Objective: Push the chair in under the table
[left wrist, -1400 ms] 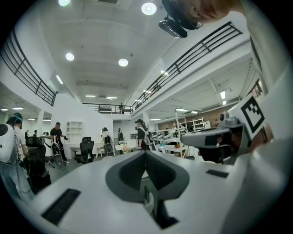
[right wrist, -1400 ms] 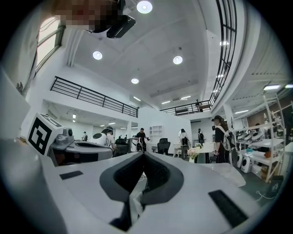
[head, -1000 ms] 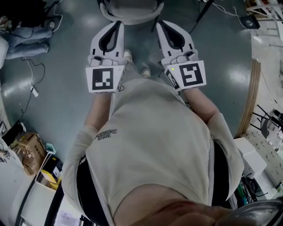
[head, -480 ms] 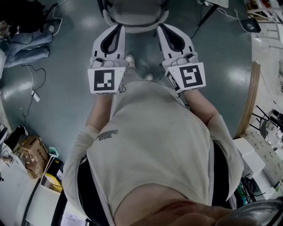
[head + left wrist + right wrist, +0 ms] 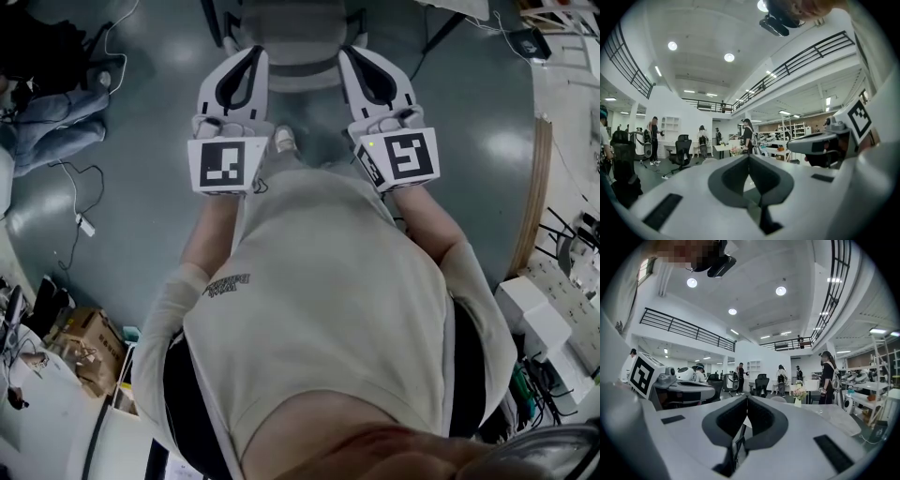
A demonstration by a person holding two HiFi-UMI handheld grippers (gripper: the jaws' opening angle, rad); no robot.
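Observation:
In the head view a grey chair stands on the floor at the top middle, only its near part in frame. My left gripper and right gripper are held level side by side, their tips at the chair's left and right edges; whether they touch it I cannot tell. Both are shut with nothing between the pads. The left gripper and the right gripper look out over an open hall. A grey table top with a vase of flowers lies ahead on the right.
Cables and a heap of clothes lie on the floor at the left, cardboard boxes at the lower left. A curved wooden edge and shelving are at the right. Several people and black office chairs stand far off.
The person has stepped forward with both grippers. The chair has come further into view and now reaches down between the two gripper tips. Floor clutter at the left has slid toward the lower edge.

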